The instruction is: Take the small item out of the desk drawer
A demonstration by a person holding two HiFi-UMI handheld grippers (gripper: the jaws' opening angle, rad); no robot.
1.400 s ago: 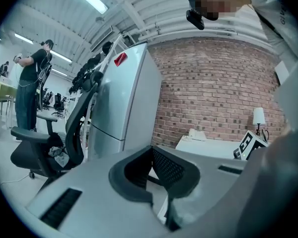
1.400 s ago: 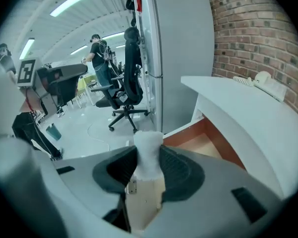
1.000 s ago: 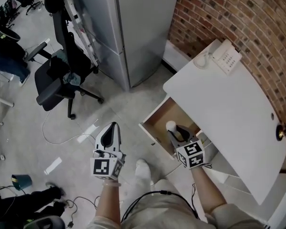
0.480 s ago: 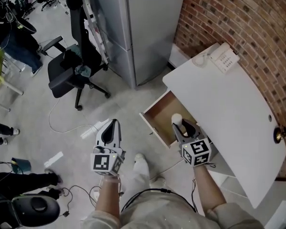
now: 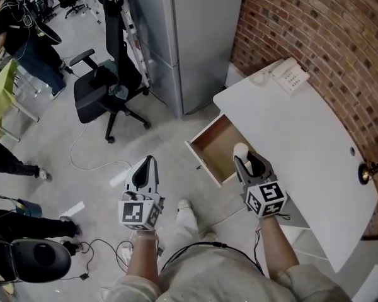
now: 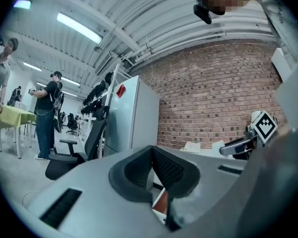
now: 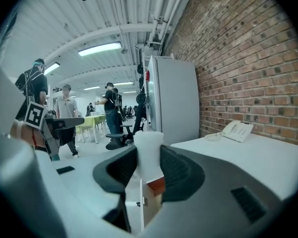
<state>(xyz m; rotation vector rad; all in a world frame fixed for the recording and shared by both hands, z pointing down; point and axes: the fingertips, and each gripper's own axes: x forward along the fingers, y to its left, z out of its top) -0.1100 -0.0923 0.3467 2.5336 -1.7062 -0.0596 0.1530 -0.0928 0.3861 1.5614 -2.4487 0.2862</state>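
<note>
Right gripper [image 5: 247, 163]: jaws pinching a small white cylindrical item [image 5: 240, 150], held at the 4 o'clock corner of the open wooden drawer [image 5: 211, 145] of the white desk [image 5: 302, 143]. Left gripper [image 5: 149, 164]: jaws pressed together, empty, at 8 o'clock from the drawer.

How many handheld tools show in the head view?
2: left tool over the grey floor; right tool at the open wooden drawer, gripping a small white item.
</note>
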